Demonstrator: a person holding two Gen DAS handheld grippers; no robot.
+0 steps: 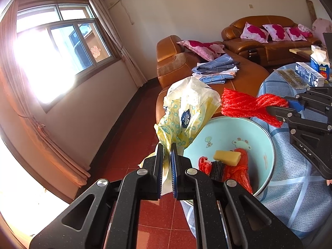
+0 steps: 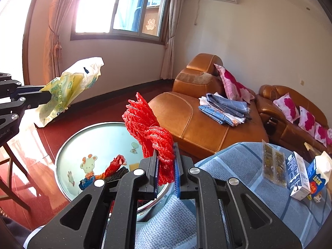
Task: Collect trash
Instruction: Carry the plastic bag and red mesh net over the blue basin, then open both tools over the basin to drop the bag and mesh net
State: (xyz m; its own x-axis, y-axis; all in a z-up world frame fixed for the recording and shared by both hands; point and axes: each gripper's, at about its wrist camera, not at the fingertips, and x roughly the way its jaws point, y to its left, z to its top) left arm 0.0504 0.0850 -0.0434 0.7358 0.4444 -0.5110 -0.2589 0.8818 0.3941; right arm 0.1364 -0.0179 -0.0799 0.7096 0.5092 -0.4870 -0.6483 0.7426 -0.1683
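Note:
My left gripper (image 1: 167, 151) is shut on a crumpled yellow and white plastic bag (image 1: 186, 112) and holds it in the air beside the rim of a light blue basin (image 1: 261, 137). The bag also shows in the right wrist view (image 2: 68, 87). My right gripper (image 2: 166, 155) is shut on a red foam net (image 2: 149, 128) and holds it above the basin (image 2: 68, 151). The net also shows in the left wrist view (image 1: 244, 105). Inside the basin lie a yellow sponge (image 1: 227, 157), red plastic scraps (image 1: 238, 170) and a black piece (image 1: 216, 169).
The basin sits at the edge of a table with a blue checked cloth (image 2: 238, 178). On the table lie cartons (image 2: 298, 176) and a clear snack packet (image 2: 271, 164). Brown leather sofas (image 2: 207, 124) with folded clothes (image 2: 224, 110) and pink pillows stand behind. The floor is red tile (image 1: 128, 141).

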